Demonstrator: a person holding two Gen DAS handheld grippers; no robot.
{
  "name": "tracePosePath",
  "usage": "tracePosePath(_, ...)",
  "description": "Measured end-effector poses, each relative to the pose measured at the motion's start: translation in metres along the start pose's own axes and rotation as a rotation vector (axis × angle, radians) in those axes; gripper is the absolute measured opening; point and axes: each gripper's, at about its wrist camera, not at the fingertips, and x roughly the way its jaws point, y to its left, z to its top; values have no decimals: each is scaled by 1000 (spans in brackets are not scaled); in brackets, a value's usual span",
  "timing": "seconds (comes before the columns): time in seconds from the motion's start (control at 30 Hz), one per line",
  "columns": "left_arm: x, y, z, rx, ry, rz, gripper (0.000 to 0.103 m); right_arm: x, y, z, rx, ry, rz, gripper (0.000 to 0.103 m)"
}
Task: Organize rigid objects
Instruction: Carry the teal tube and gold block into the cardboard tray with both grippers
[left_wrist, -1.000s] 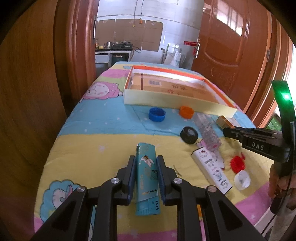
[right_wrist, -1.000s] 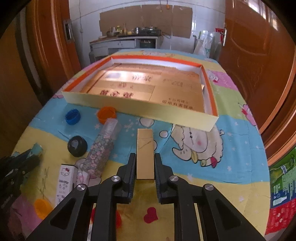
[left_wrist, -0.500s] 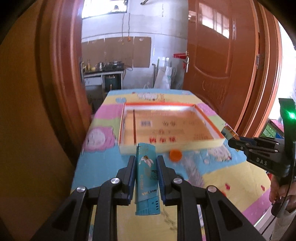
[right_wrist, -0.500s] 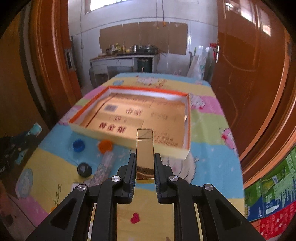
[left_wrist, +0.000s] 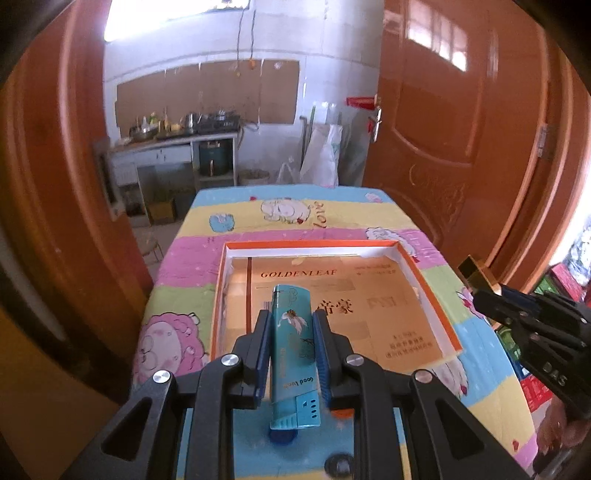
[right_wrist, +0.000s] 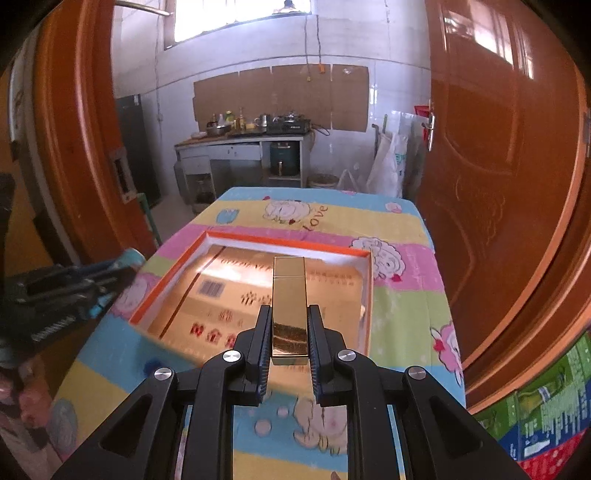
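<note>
My left gripper (left_wrist: 291, 325) is shut on a teal lighter (left_wrist: 293, 354) and holds it in the air over the near part of the shallow orange-rimmed box (left_wrist: 428, 284). My right gripper (right_wrist: 289, 321) is shut on a gold lighter (right_wrist: 290, 302) and holds it over the same box (right_wrist: 173, 266), near its front wall. In the left wrist view the right gripper (left_wrist: 480, 284) shows at the right with the gold lighter (left_wrist: 474, 271) at its tip. In the right wrist view the left gripper (right_wrist: 110, 269) shows at the left edge.
The box lies on a table with a cartoon-print cloth (left_wrist: 295, 214). A blue cap (left_wrist: 282, 437), an orange cap (left_wrist: 341, 413) and a black cap (left_wrist: 340, 463) peek out below the left gripper. Wooden doors (left_wrist: 461, 129) flank the table.
Both grippers have risen and moved forward with their lighters, from low over the cloth to above the box. The loose items on the cloth have dropped out of view.
</note>
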Motion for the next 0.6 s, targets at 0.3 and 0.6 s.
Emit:
tracePosePath(0.3, 77, 8, 3, -64, 121, -6, 22, 63, -13, 9, 56, 78, 27, 18)
tracePosePath(0.6, 103, 14, 0, -84, 135, 17, 22, 116, -17, -5, 72, 156, 34, 18)
